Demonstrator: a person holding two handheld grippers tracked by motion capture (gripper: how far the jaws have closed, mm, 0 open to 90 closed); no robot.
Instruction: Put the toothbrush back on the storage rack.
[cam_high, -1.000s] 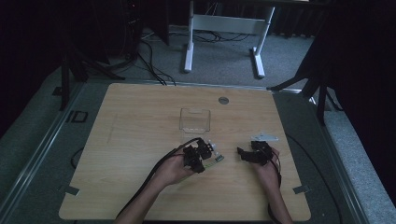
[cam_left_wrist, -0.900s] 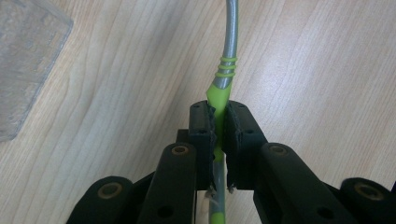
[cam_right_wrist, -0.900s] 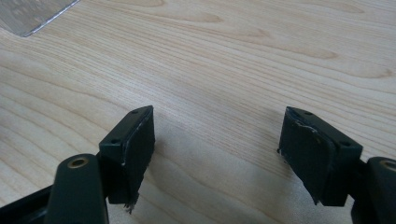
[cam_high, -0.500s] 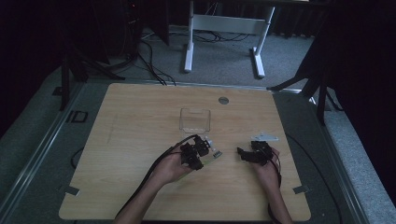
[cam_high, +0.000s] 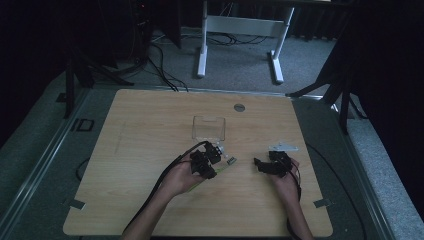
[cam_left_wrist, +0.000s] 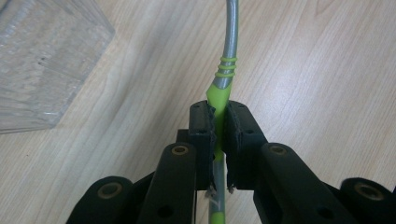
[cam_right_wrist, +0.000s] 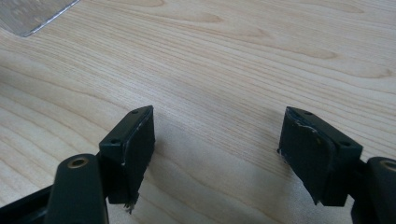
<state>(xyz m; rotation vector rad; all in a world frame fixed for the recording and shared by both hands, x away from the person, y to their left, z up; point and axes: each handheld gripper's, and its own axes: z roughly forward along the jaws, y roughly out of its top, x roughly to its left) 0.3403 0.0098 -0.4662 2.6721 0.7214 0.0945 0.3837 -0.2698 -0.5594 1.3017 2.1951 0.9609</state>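
left gripper (cam_left_wrist: 219, 123) clamped on green-handled tool (cam_left_wrist: 220, 93) at handle; long axis runs straight ahead between jaws, metal end forward over table (cam_high: 150, 150). clear box (cam_high: 209, 128) just beyond, nearer left hand. right gripper (cam_right_wrist: 217, 149) wide, empty, well apart.

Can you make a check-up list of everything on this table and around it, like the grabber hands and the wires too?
Surface: light wooden table, with a small round grey disc near its far edge.
Job's things: a green-and-grey pen-like stick; a clear plastic box beyond it.
Clutter: nothing seen.
Grippers: left gripper shut on the stick's green part; right gripper open, nothing between its jaws, over bare wood.
Cables: a black cable trails from the left gripper along the forearm; more cables lie on the floor.
Surroundings: grey carpet, a white table frame, dark stands at both sides.
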